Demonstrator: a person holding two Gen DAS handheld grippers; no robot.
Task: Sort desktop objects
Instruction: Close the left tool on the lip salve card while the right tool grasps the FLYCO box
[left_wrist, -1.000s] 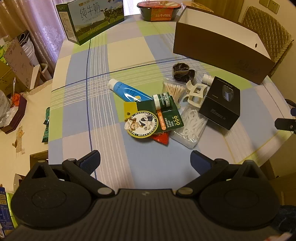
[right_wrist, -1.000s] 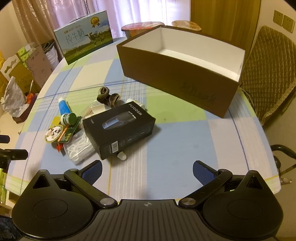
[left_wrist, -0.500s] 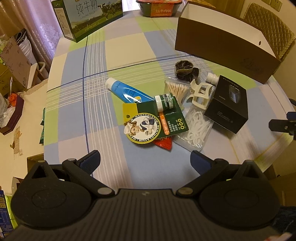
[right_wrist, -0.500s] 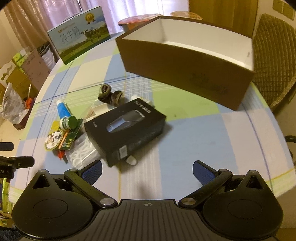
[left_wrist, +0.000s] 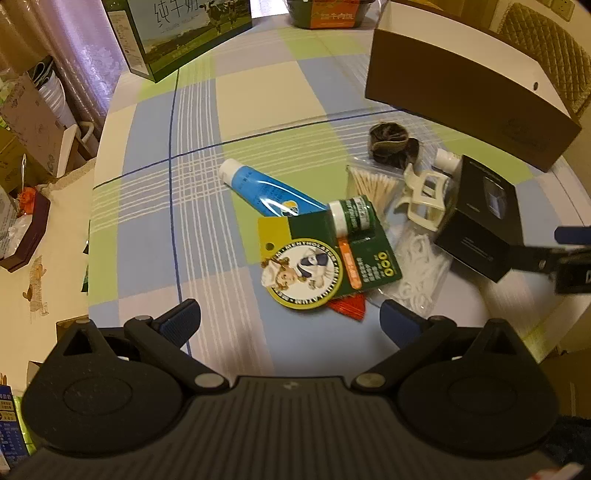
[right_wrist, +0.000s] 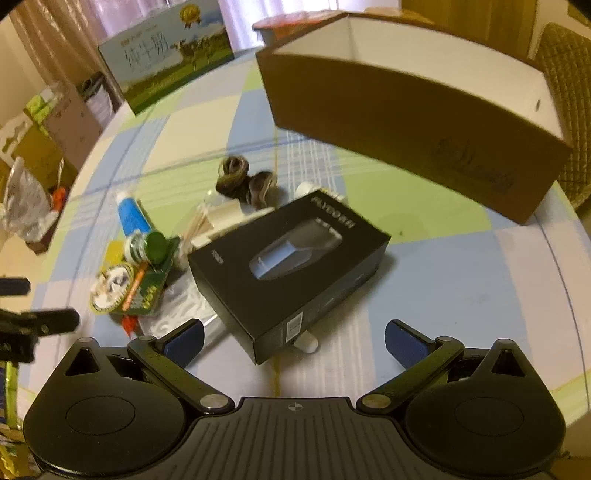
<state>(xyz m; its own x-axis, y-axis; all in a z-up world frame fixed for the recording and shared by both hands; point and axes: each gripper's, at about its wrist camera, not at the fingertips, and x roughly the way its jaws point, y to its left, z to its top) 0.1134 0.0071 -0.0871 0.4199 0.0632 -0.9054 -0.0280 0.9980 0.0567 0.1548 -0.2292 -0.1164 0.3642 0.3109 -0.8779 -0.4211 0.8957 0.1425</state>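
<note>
A pile of small objects lies on the checked tablecloth: a blue tube (left_wrist: 266, 190), a green ointment card (left_wrist: 325, 258) with a small green jar (left_wrist: 352, 218), cotton swabs (left_wrist: 373, 182), a white hair claw (left_wrist: 424, 199), a bag of floss picks (left_wrist: 417, 269), a dark scrunchie (left_wrist: 391, 144) and a black shaver box (right_wrist: 288, 266). My left gripper (left_wrist: 290, 321) is open and empty, just in front of the card. My right gripper (right_wrist: 293, 339) is open and empty, its jaws either side of the black box's near corner.
An open brown cardboard box (right_wrist: 406, 107) stands behind the pile. A milk carton box (left_wrist: 184, 33) and a food bowl (left_wrist: 328, 14) stand at the table's far edge. A quilted chair (right_wrist: 569, 92) is to the right. Clutter sits on the floor at left.
Both grippers have moved forward and down toward the pile. The right gripper has closed in on the black box. Nothing has been grasped.
</note>
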